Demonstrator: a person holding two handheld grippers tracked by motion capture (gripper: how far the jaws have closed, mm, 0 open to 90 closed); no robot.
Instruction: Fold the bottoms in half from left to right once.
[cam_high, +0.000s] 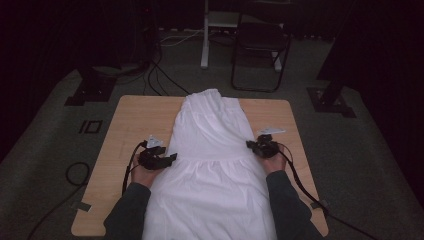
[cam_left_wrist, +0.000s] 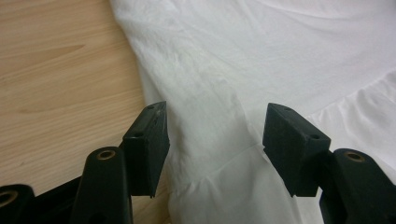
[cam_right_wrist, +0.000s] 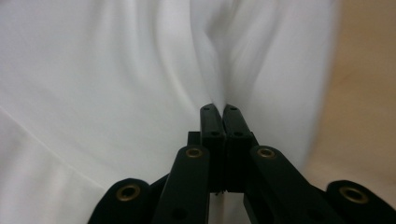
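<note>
One dress fold between right jaws.

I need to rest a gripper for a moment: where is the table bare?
Bare wood lies left of the white dress, out to the table edge beyond the left gripper, and in a narrower strip right of it, past the right gripper. The middle is covered by the dress.

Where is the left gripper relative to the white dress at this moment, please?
In the high view, the left gripper sits at the left edge of the white dress, by its waist seam, jaws open over the fabric.
</note>
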